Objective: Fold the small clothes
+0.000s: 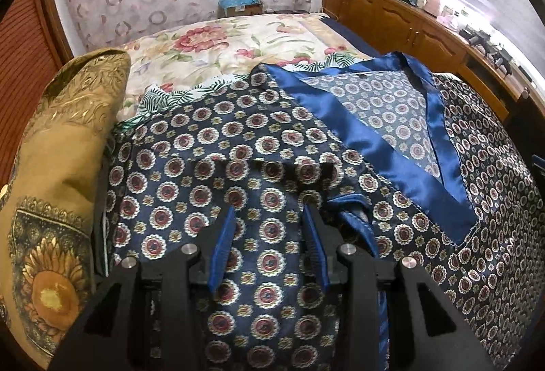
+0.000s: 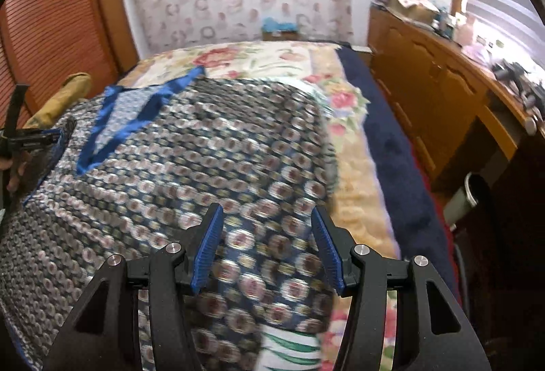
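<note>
A navy garment (image 1: 204, 139) printed with red-and-white medallions lies spread on the bed, its blue satin collar (image 1: 340, 119) open in a V at the far side. My left gripper (image 1: 269, 206) hovers just above the cloth near the garment's left part, open, with nothing pinched between its blue pads. In the right wrist view the same garment (image 2: 204, 149) is blurred by motion. My right gripper (image 2: 267, 212) stands open over its right-hand part near the hem, gripping nothing. The left gripper (image 2: 59, 134) and a hand show at that view's far left edge.
A mustard pillow (image 1: 58, 166) with a sunflower print lies against the garment's left side. A floral bedspread (image 1: 221, 44) covers the bed beyond. A wooden dresser (image 2: 425, 81) loaded with clutter runs along the right. A cardboard box (image 1: 240, 5) stands at the bed's far end.
</note>
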### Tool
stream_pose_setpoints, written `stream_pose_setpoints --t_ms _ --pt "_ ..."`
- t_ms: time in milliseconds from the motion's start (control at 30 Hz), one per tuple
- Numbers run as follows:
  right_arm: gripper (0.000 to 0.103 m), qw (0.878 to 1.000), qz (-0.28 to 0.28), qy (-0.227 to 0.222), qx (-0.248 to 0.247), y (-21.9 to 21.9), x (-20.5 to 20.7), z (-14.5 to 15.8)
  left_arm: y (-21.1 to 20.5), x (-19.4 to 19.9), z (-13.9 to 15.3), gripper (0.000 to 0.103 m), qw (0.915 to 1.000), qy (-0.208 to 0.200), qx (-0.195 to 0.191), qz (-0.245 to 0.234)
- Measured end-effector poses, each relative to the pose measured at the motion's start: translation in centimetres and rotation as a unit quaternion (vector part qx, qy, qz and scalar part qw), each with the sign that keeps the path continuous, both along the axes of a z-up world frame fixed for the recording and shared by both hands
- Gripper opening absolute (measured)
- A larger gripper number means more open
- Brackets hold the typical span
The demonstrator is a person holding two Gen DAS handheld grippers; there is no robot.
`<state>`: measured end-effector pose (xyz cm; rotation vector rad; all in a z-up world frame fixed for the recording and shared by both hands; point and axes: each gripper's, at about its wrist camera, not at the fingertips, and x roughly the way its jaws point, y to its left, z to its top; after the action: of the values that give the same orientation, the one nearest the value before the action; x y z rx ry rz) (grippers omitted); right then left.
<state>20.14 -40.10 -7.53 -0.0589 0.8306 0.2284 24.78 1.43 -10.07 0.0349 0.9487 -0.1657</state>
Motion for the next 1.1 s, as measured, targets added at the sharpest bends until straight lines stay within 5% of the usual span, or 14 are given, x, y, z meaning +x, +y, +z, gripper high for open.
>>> stream_pose_setpoints --t_ms 433,600,767,1100 --pt "0.054 0.997 -0.026 0.048 0.051 -4.0 1.1 -2.1 0.4 -0.8 -0.1 0.049 0.9993 -0.037 -0.002 -0.006" --pt "0.033 0.995 -0.009 0.055 0.079 -4.0 0.9 -2.4 0.4 -0.8 -0.1 0.050 0.9993 -0.038 0.000 -0.005" --pt "0.006 0.999 -0.012 0.023 0.021 -3.0 -0.1 -1.7 0.6 -0.6 -0.1 0.052 0.9993 -0.037 0.000 0.000" --pt "0.000 0.998 0.015 -0.056 -0.020 0.6 -0.9 2.2 0.2 -0.7 -0.1 0.053 0.9993 -0.037 0.001 0.002"
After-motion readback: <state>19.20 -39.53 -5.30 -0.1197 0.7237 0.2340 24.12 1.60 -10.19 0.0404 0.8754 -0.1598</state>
